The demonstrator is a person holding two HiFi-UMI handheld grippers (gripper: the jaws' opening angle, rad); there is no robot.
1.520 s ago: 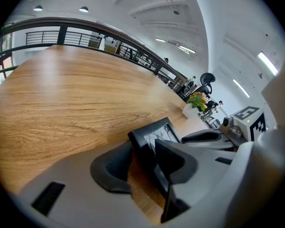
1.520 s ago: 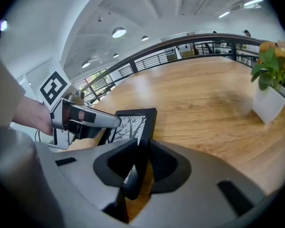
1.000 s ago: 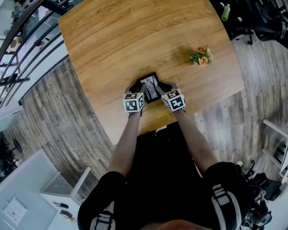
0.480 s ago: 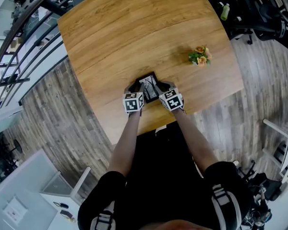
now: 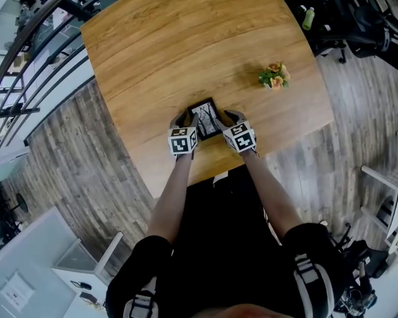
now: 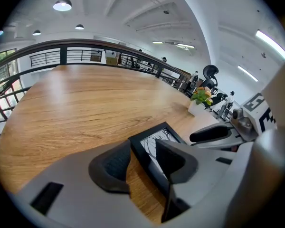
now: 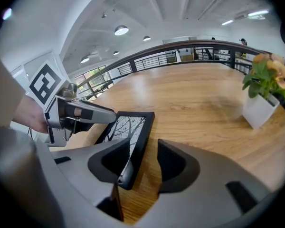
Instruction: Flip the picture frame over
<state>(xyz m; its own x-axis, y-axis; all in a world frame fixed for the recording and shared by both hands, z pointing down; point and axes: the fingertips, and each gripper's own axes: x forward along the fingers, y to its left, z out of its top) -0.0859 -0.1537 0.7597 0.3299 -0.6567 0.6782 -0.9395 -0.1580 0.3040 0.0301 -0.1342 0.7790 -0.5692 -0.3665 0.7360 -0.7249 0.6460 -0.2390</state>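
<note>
A small black picture frame point(image 5: 205, 116) lies on the wooden table point(image 5: 186, 38) near its front edge, with a bare-tree picture facing up. My left gripper point(image 5: 186, 120) straddles the frame's left border point(image 6: 143, 152). Its jaws stand open, and wood shows between the outer pad point(image 6: 109, 164) and the frame. My right gripper point(image 5: 230, 117) straddles the right border point(image 7: 138, 144). Its jaws have just been opening and now stand open, with the frame's near corner between them. The right pad point(image 7: 173, 164) is clear of the frame. Each gripper shows in the other's view.
A small potted plant with orange flowers point(image 5: 274, 76) stands on the table to the right of the frame, also seen as the plant point(image 7: 263, 94). A railing point(image 6: 85, 51) runs past the table's far side. Office chairs point(image 5: 358, 18) stand on the floor at top right.
In the head view the frame and both grippers keep their places; only the view itself has shifted slightly.
</note>
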